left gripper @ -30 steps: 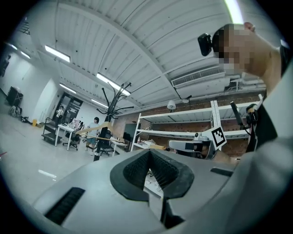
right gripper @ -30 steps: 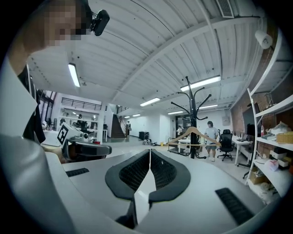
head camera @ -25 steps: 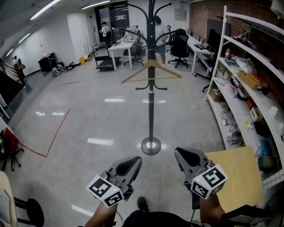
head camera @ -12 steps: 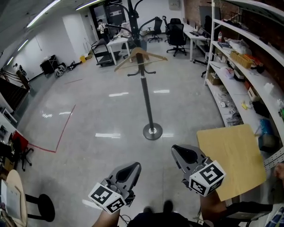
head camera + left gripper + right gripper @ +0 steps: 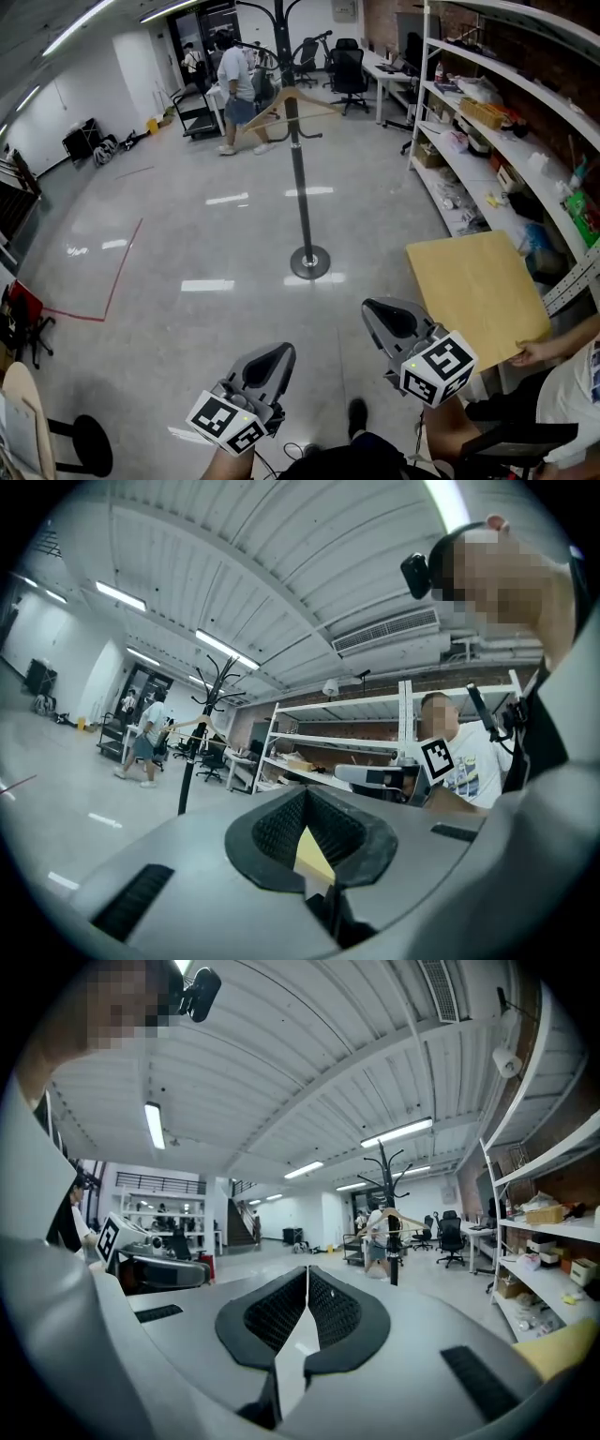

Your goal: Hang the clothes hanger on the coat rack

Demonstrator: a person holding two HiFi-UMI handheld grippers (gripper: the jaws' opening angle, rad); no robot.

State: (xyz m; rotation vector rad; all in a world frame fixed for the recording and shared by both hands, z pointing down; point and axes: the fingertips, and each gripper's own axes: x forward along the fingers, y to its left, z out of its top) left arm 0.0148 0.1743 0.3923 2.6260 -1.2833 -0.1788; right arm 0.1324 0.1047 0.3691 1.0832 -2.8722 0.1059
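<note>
A wooden clothes hanger [image 5: 292, 101] hangs on the black coat rack [image 5: 300, 183], which stands on a round base in the middle of the hall floor. The left gripper view shows the coat rack [image 5: 186, 766] and hanger [image 5: 190, 727] small and far off. In the right gripper view, rack [image 5: 390, 1241] and hanger [image 5: 395, 1215] are also distant. My left gripper [image 5: 273, 354] and right gripper [image 5: 387, 320] are held low, well short of the rack. Both are shut with nothing between the jaws.
A person [image 5: 234, 89] walks just behind the rack. White shelves [image 5: 511, 127] full of goods run along the right. A tan board [image 5: 476, 292] lies at the right, a hand [image 5: 530, 354] on its corner. Desks and chairs stand at the back; a stool [image 5: 80, 442] is at bottom left.
The view has pulled back, so the rack is farther away. A walking person has come in behind the rack. A hand on the board has come into view at the right.
</note>
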